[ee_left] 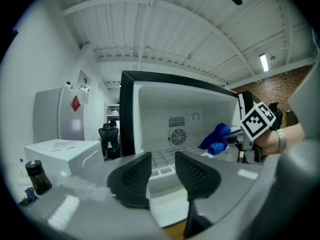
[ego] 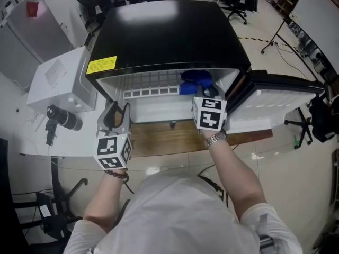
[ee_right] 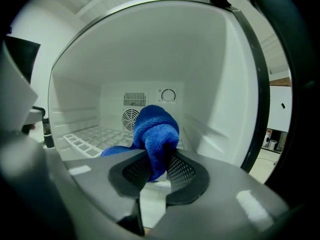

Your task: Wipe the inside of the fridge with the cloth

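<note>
Blue cloth point(ee_right: 154, 130) is pinched in the jaws of your right gripper point(ee_right: 159, 167), inside the open fridge point(ego: 164, 36), above its wire shelf point(ego: 148, 81). Your left gripper point(ee_left: 163, 167) holds nothing, jaws spread, just outside the front.

Wooden tabletop point(ego: 159, 142) carries black fridge point(ego: 164, 30); white box point(ego: 58, 83) beside it, possibly on adjoining white surface point(ego: 32, 144).

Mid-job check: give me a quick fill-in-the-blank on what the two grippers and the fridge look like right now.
The right gripper is shut on a ____ cloth.
The left gripper, jaws apart, holds ____.
The door of the fridge stands ____.
Missing words: blue; nothing; open.
</note>
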A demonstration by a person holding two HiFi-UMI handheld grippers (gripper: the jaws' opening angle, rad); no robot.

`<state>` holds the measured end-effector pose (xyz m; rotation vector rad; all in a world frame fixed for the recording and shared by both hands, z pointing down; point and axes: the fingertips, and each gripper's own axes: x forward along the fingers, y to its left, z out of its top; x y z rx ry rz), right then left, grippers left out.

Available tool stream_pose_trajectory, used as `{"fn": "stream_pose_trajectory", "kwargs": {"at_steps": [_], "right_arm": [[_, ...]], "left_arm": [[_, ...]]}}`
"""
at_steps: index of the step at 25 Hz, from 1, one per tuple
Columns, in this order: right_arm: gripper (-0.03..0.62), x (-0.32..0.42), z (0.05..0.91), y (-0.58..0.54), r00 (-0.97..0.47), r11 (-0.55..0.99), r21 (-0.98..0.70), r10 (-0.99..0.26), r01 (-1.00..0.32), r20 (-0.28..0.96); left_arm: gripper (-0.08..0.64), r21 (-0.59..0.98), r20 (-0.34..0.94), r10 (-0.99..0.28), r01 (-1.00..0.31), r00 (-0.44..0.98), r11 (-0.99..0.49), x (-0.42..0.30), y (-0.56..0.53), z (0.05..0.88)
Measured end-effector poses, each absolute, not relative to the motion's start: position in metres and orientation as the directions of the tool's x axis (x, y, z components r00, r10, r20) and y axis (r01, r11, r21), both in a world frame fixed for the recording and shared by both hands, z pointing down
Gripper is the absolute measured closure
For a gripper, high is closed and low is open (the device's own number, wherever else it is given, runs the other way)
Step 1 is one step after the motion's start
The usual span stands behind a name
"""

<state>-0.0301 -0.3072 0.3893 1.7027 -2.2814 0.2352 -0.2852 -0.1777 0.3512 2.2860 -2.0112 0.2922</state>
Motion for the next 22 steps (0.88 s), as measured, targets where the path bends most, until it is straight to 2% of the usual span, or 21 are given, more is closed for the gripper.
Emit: {"fn": "stream_pose_trajectory", "kwargs": {"at_steps": [5, 11, 18, 22], "right_arm": [[0.52, -0.029, 0.38, -0.3, -0.314, 0.329, 0.004, -0.903, -0.944, 0.294], [0.52, -0.034, 0.366, -0.279, -0.445, 0.457, -0.016, -0.855, -0.889, 0.266], [0.52, -0.033, 0.347, -0.244, -0.642, 0.661, 0.017, -0.735, -0.75, 0.219], [0.52, -0.046, 0.341, -0.22, -0.748, 0.768, 0.045, -0.634, -0.639, 0.198]], "left_arm": [[0.416, -0.092, 0.183, -0.957, -0.966, 0.223, -0.242, -0.245, -0.191, 0.339], [0.416, -0.132, 0.179, -0.886, -0.882, 0.427, -0.452, -0.182, -0.205, 0.326], [0.402, -0.105, 0.194, -0.751, -0.748, 0.631, -0.655, -0.11, -0.204, 0.321], [0.393, -0.098, 0.202, -0.661, -0.657, 0.722, -0.747, -0.094, -0.196, 0.322]]}}
